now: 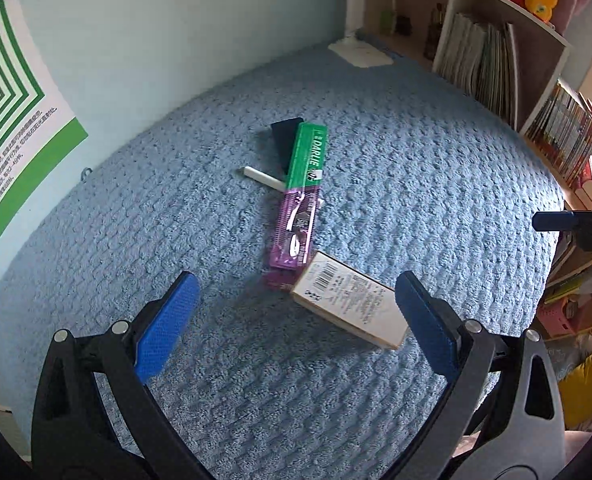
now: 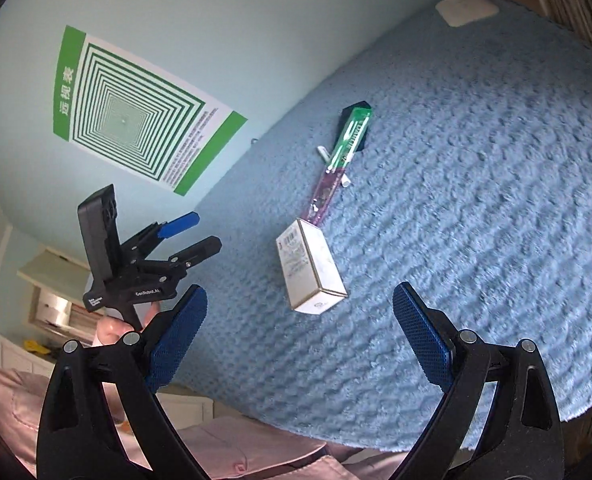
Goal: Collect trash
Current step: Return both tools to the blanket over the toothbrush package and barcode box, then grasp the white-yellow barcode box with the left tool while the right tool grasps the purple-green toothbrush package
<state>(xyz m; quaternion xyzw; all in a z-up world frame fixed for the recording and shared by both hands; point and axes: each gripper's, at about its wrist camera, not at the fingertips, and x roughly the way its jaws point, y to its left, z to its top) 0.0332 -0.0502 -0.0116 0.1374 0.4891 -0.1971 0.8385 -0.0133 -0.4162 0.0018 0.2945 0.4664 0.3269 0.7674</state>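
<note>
Two grippers hover over the blue textured blanket (image 1: pixel 416 168), both spread wide and gripping nothing; the left gripper (image 1: pixel 296 316) has the white barcoded box (image 1: pixel 350 304) lying between its blue pads, the right gripper (image 2: pixel 300 332) sits just short of that same box (image 2: pixel 310 268). Beyond the box, touching its far end, lies the purple and green toothbrush pack (image 1: pixel 300 196), resting across a white stick (image 1: pixel 262 176) and a black object (image 1: pixel 286 136). Only the left view catches the bookshelf (image 1: pixel 496 52), its compartments packed with upright books (small bottles in the far one); only the right view gives the whole green-and-white wall chart (image 2: pixel 136 116) and the left gripper (image 2: pixel 204 232) from outside, held apart from the trash.
</note>
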